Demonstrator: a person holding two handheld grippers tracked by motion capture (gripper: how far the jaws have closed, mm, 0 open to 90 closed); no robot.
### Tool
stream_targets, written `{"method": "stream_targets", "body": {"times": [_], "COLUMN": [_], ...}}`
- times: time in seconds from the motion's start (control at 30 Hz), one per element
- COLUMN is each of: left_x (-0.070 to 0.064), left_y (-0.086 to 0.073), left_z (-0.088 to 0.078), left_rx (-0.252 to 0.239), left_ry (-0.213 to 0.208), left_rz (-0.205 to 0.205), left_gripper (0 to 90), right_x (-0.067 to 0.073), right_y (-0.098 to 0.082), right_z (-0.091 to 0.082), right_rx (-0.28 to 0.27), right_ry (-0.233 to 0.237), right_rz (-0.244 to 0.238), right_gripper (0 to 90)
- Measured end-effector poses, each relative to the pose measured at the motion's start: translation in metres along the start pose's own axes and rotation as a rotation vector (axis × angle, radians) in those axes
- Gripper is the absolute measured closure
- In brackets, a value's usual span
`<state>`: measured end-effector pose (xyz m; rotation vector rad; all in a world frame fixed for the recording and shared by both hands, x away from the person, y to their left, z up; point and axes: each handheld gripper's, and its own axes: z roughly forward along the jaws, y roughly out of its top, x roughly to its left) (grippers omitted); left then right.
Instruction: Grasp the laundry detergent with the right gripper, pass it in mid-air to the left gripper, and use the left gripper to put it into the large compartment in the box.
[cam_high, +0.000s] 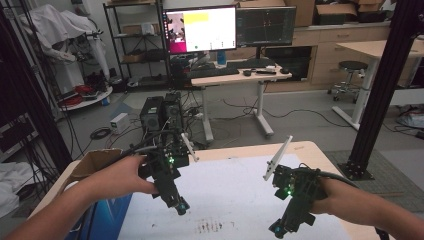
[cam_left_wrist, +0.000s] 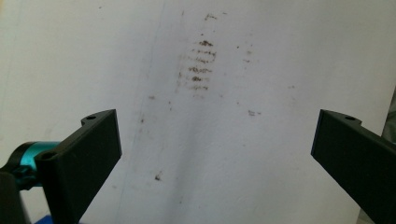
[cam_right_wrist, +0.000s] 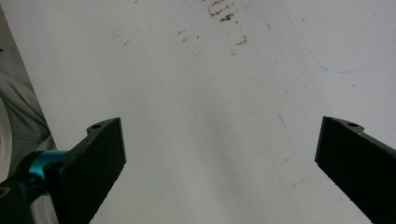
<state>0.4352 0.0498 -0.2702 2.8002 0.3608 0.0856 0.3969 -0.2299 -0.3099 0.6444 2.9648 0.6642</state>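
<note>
1. The left gripper (cam_high: 181, 206) is hanging over the white sheet (cam_high: 235, 185) that covers the table, tilted forward and down, with the person's left hand (cam_high: 122, 175) gripping it from behind.
2. In the left gripper view its two black jaws are standing wide apart with nothing between them; bare white sheet (cam_left_wrist: 261, 154) is showing in the gap.
3. The right gripper (cam_high: 278, 231) is hovering over the near right part of the sheet, also pointing down, with the right hand (cam_high: 340, 197) wrapped around its body.
4. In the right gripper view its jaws are likewise spread wide and holding nothing, with plain sheet (cam_right_wrist: 219, 154) lying between them.
5. A patch of brown smudges (cam_high: 212, 226) is sitting on the sheet near its front edge, between the two grippers and nearest to them.
6. In the left gripper view the smudges (cam_left_wrist: 201, 65) are lying ahead of the jaws, roughly centred; in the right gripper view they (cam_right_wrist: 223, 10) are showing at the top edge.
7. Both grippers are well apart from each other, and neither is touching the sheet as far as the high view tells.
</note>
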Motion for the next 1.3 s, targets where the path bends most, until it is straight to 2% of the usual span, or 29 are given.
{"method": "stream_targets", "body": {"times": [0.23, 0.67, 1.0, 1.3], "left_x": [-0.004, -0.005, -0.006, -0.005], "left_y": [0.008, -0.002, -0.003, -0.005], "left_z": [0.014, 0.016, 0.019, 0.02], "left_rx": [0.019, 0.043, 0.063, 0.064], "left_ry": [-0.018, -0.016, -0.037, -0.04], "left_rz": [0.033, 0.019, 0.037, 0.017], "left_gripper": [1.6, 1.6, 1.6, 1.6], "right_x": [0.002, 0.004, 0.006, 0.006], "right_y": [0.004, 0.012, 0.018, 0.02], "right_z": [0.001, 0.007, 0.009, 0.011], "right_rx": [0.016, 0.04, 0.049, 0.046], "right_ry": [0.0, 0.009, 0.01, 0.011], "right_rz": [-0.011, -0.034, -0.048, -0.057], "right_gripper": [0.9, 0.9, 0.9, 0.9]}}
